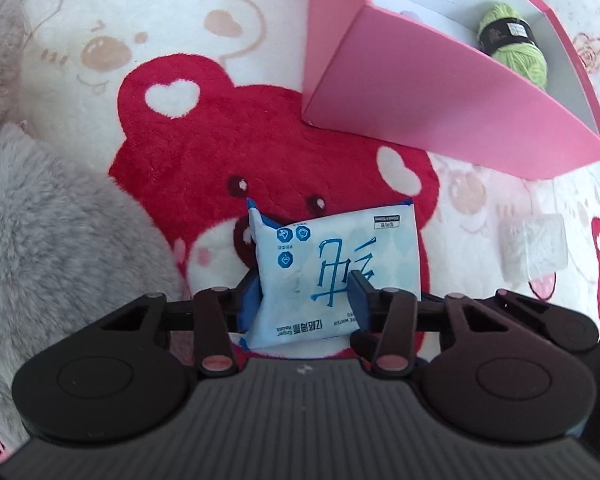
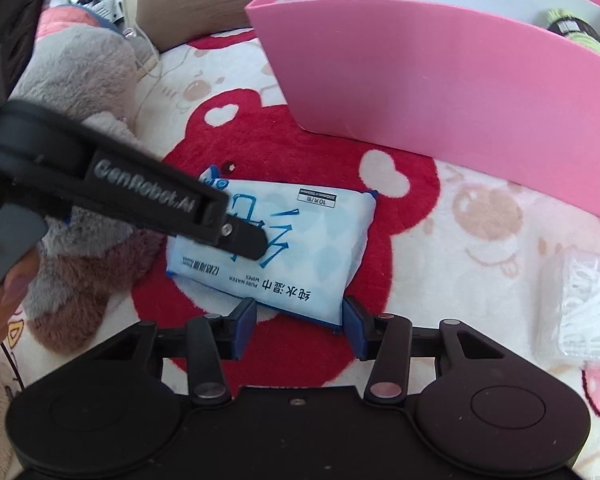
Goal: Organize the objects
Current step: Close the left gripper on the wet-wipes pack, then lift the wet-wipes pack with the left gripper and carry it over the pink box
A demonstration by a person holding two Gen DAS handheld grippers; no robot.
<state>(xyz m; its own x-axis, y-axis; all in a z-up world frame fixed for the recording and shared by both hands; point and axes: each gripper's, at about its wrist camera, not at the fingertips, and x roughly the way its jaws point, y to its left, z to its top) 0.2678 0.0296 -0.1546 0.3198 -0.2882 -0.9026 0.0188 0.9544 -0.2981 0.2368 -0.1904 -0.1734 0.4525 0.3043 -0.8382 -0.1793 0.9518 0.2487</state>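
Observation:
A light-blue wipes pack [image 1: 332,248] lies on the red bear of a plush rug [image 1: 172,160]. My left gripper [image 1: 305,300] is shut on the pack's left part: one blue pad is at the left edge and the other on the printed face, and the pack buckles upward between them. In the right wrist view the same pack [image 2: 316,240] lies flat, and a left finger [image 2: 244,240] crosses its face from the left. My right gripper [image 2: 300,322] straddles the pack's near right corner, with both pads touching its edges.
A pink box [image 1: 420,92] with white inner walls stands beyond the pack and holds a green yarn ball [image 1: 512,44]. A clear plastic packet [image 2: 588,308] lies on the rug to the right. A grey plush toy [image 2: 84,80] fills the left side, and a person's hand [image 2: 4,292] shows at the left edge.

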